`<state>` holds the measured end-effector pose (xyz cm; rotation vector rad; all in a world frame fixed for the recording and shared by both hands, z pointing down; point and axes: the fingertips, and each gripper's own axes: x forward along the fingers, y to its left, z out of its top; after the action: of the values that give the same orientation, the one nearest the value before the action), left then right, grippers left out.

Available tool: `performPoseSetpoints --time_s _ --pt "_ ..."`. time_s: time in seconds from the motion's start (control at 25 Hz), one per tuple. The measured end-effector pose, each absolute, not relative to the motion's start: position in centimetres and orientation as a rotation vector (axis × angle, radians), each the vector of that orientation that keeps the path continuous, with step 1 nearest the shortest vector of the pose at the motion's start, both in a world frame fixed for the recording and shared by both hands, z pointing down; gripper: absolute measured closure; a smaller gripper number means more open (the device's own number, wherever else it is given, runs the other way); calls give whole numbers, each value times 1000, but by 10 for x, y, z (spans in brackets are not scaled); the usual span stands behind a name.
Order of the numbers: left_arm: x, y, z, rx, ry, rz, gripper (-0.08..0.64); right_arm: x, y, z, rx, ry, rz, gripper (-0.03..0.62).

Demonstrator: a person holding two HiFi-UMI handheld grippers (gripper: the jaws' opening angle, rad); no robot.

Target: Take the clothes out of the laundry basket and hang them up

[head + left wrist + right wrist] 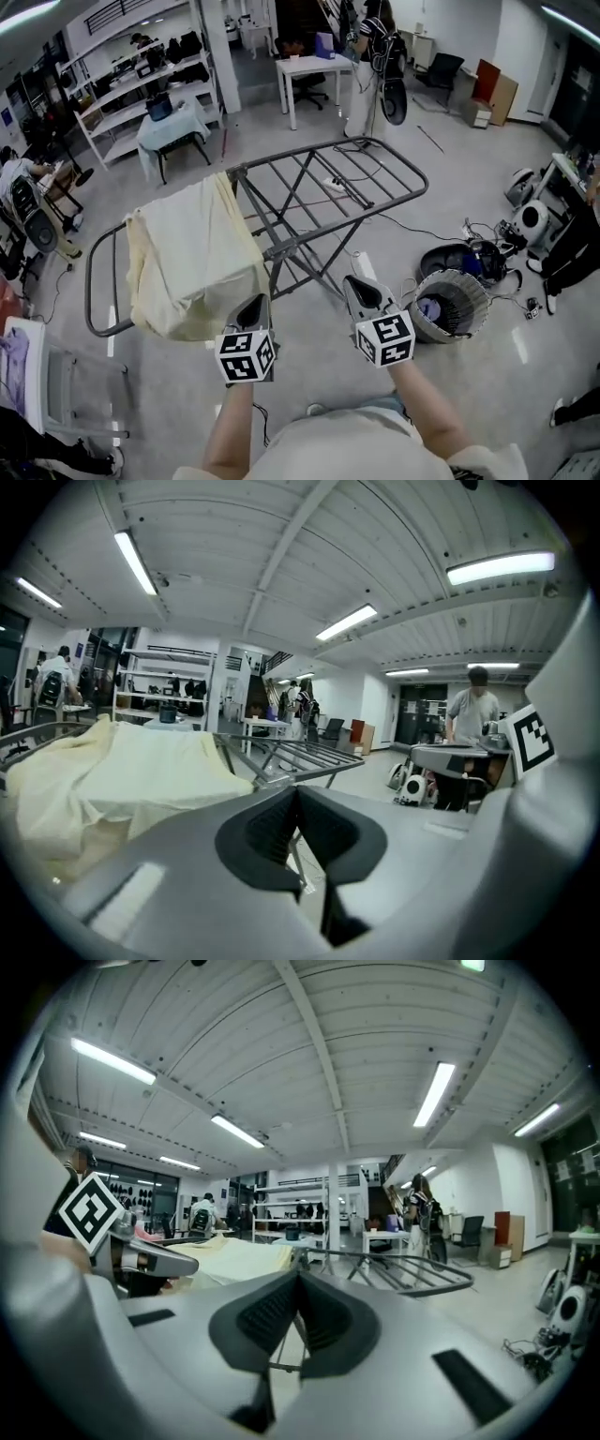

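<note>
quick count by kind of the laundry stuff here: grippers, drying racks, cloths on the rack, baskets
grippers: 2 (left gripper, right gripper, both shut, nothing held)
drying rack: 1
pale yellow cloth draped on the rack: 1
laundry basket: 1
total: 5

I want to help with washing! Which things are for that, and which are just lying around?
For the job: grey metal drying rack, pale yellow cloth on it, round white mesh basket, left tongs, right tongs.
Lying about: white table, black office chair, white metal shelving.
</note>
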<state>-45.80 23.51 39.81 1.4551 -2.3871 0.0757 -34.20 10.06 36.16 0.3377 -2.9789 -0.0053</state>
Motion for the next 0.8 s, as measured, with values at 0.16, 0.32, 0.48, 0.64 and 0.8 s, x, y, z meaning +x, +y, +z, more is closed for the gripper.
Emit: performPoseSetpoints --time_s 0.16,0.32,0.48,0.64,0.8 --pt "-407 179 403 1592 -2286 62 549 -282 55 360 504 -2960 21 591" --pt "-357 129 405 1676 -2206 46 549 -224 15 357 612 -2940 24 591" --pt "-303 73 409 1734 -2147 33 549 -159 -32 360 705 -2917 46 591" --pt "-248 18 416 1776 -2101 23 549 -96 -81 371 788 -2877 66 591" --pt "-195 -29 428 1818 -2036 42 549 -38 -120 378 868 -2852 77 591"
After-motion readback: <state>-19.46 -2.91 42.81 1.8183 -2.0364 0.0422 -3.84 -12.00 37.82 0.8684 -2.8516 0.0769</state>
